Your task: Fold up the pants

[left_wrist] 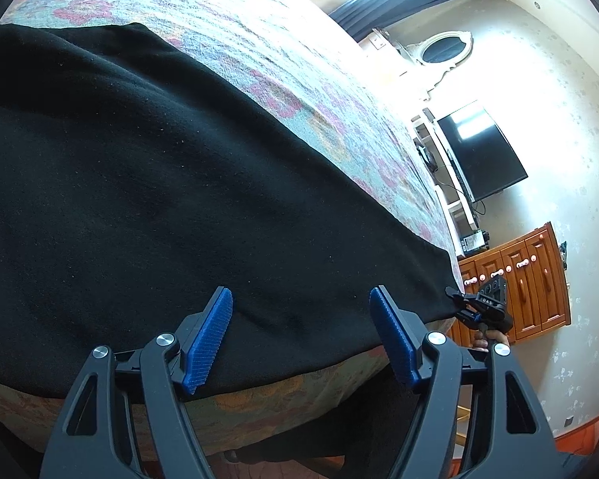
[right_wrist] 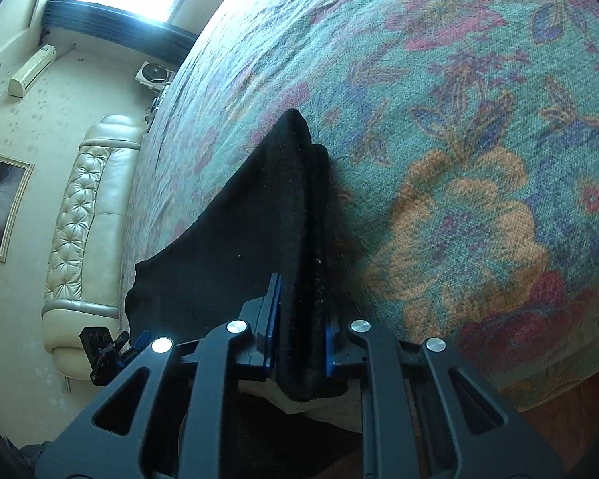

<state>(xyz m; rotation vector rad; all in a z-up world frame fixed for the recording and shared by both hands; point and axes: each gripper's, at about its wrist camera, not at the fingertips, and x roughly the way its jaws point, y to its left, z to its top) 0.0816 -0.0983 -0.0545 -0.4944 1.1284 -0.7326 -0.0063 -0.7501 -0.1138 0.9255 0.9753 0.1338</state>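
Observation:
Black pants point(left_wrist: 147, 183) lie spread along the near edge of a bed with a floral cover point(left_wrist: 283, 64). My left gripper point(left_wrist: 301, 335) is open, its blue pads point(left_wrist: 209, 343) apart just above the pants' near edge, gripping nothing. My right gripper point(right_wrist: 301, 339) is shut on the end of the pants point(right_wrist: 259, 215), a thick bunch of black cloth between its pads at the bed's edge. The right gripper also shows in the left wrist view point(left_wrist: 479, 307) at the far end of the pants. The left gripper shows small in the right wrist view point(right_wrist: 108, 353).
The floral cover point(right_wrist: 459, 119) stretches beyond the pants. A padded cream headboard point(right_wrist: 88, 215) is at one end of the bed. A wooden dresser point(left_wrist: 531, 279), a TV point(left_wrist: 479, 155) and white shelves stand by the wall.

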